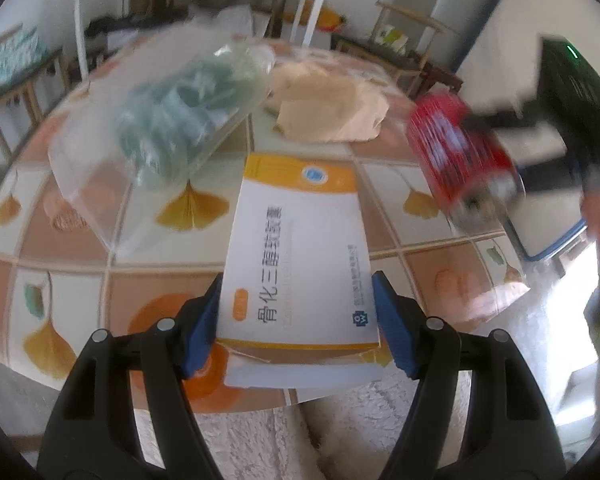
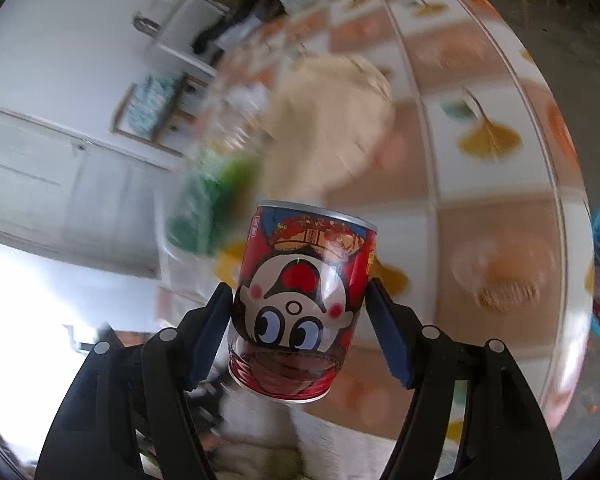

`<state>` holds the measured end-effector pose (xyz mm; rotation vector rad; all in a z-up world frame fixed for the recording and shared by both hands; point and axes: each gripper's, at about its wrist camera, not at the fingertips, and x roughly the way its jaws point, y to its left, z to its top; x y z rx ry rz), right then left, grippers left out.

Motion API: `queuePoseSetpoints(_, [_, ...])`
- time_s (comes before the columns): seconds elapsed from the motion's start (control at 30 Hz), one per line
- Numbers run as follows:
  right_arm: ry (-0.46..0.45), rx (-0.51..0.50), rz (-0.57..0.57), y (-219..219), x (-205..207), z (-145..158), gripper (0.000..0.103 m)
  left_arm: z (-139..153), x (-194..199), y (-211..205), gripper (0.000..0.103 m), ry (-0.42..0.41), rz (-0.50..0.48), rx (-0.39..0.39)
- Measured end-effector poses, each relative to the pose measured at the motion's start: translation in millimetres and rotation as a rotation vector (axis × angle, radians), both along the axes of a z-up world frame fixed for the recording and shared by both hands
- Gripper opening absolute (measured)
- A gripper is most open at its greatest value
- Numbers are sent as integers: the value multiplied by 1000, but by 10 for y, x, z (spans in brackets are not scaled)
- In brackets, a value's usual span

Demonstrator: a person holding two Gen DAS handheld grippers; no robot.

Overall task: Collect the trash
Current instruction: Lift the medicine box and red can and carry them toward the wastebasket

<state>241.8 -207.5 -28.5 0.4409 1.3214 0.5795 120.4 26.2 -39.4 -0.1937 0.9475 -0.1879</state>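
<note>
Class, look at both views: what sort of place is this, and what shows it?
Probably a home dining room: a table under a leaf-patterned cloth, wooden chairs, and a framed picture on the wall.

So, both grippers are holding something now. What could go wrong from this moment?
1. The right gripper holds the red can only by its curved sides, and the can sits tilted; it might slip out.
2. The left gripper clamps just the near end of the medicine box; the light cardboard could crush or pivot down.
3. The clear plastic bag and the crumpled brown paper lie close ahead on the table; a careless swing could knock them.
</note>
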Motion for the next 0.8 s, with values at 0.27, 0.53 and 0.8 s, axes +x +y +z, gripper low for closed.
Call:
queuePoseSetpoints(0.27, [-34, -98, 16, 53, -176, -184, 67, 11, 48, -2, 68, 9, 30, 27])
queuePoseSetpoints(0.53, [-40, -99, 37, 79, -166, -216, 69, 27, 43, -70, 66, -13, 27, 82])
queuePoseSetpoints(0.8, [-14, -83, 62, 209, -190, -340, 70, 41, 37, -106, 66, -26, 24, 112])
